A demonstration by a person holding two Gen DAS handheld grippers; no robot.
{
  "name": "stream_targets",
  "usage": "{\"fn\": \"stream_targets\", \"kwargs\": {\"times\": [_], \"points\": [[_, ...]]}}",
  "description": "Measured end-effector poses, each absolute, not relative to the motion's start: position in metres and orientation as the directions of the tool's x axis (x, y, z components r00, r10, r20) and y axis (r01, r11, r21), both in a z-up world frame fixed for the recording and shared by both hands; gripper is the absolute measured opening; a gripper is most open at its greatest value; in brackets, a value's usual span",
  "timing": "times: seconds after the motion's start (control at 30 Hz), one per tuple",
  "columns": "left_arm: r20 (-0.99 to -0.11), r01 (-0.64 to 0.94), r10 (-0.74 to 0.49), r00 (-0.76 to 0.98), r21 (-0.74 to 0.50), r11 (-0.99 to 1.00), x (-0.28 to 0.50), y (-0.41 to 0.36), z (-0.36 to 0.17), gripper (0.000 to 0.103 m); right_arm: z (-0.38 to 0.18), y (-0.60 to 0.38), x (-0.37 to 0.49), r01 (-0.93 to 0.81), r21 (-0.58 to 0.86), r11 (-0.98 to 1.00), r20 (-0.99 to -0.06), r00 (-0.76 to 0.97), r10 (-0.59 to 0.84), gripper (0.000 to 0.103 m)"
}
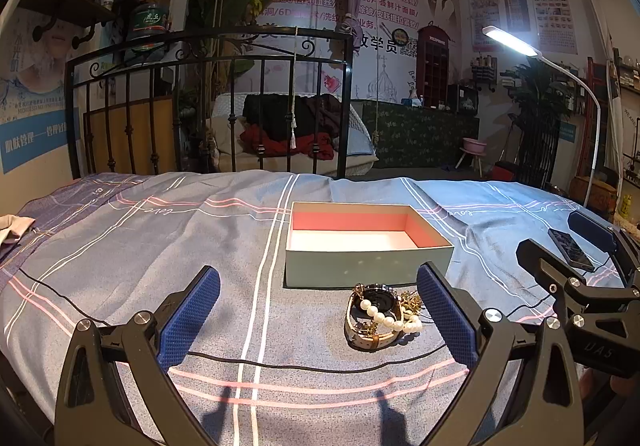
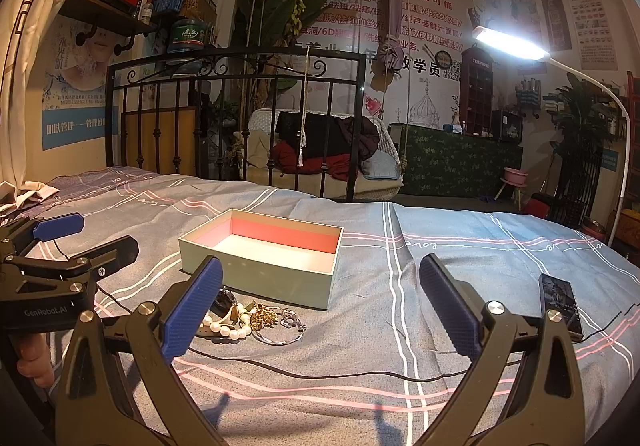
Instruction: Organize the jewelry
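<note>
Two views of one moment, with no piece of jewelry yet in the box.

Left wrist view: the left gripper [image 1: 318, 320] is spread wide above the bed [image 1: 120, 246]. The jewelry pile [image 1: 382, 316], a watch [image 1: 374, 300] with a pearl bracelet [image 1: 390, 320] draped over it and a gold chain [image 1: 412, 302] beside it, lies just before the open, empty box [image 1: 360, 242], nearer the right finger. The right gripper [image 1: 560, 246] enters at far right, its jaws apart, over a phone [image 1: 570, 250]. A black cable [image 1: 312, 366] crosses the sheet.

Right wrist view: the right gripper [image 2: 320, 310] is likewise spread; the pile [image 2: 248, 320], here with a silver bangle [image 2: 280, 330], sits by its left finger. The left gripper [image 2: 80, 242] body reads "GenRobot.AI".

Risk, as judged: the pieces overlap, so closing on one could drag another, or snag the cable. Legible writing: "love" on the sheet; "TELEPHONE" on the red cabinet [image 2: 476, 93].
</note>
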State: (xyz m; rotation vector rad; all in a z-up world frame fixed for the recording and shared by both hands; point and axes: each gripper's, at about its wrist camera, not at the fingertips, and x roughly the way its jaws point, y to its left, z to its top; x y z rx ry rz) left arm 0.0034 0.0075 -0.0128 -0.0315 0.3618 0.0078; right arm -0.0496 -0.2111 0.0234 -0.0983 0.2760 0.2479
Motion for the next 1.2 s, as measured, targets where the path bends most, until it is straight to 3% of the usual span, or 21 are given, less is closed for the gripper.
{"fn": "stream_targets", "kwargs": {"times": [0.4, 0.8, 1.0, 1.2], "points": [[-0.391, -0.016, 0.002, 0.920, -0.031, 0.999, 0.010, 0.010, -0.022, 0.096, 0.016, -0.212, -0.042, -0.255, -0.058, 0.965, -0.309, 0.924, 0.226, 0.097], [-0.581, -0.016, 0.035, 0.813, 0.038, 0.999, 0.055, 0.004, -0.052, 0.096, -0.013, -0.217, -0.009, -0.253, -0.028, 0.967, -0.411, 0.885, 0.219, 0.097], [-0.642, -0.048, 0.042, 0.765, 0.008, 0.999, 0.069, 0.018, -0.057, 0.096, -0.022, -0.214, 0.001, -0.268, -0.018, 0.963, -0.439, 0.868, 0.234, 0.097], [-0.729, -0.032, 0.076, 0.680, 0.074, 0.997, 0.101, 0.016, -0.067, 0.077, -0.027, -0.210, 0.008, -0.287, -0.017, 0.958, -0.470, 0.848, 0.246, 0.097]]}}
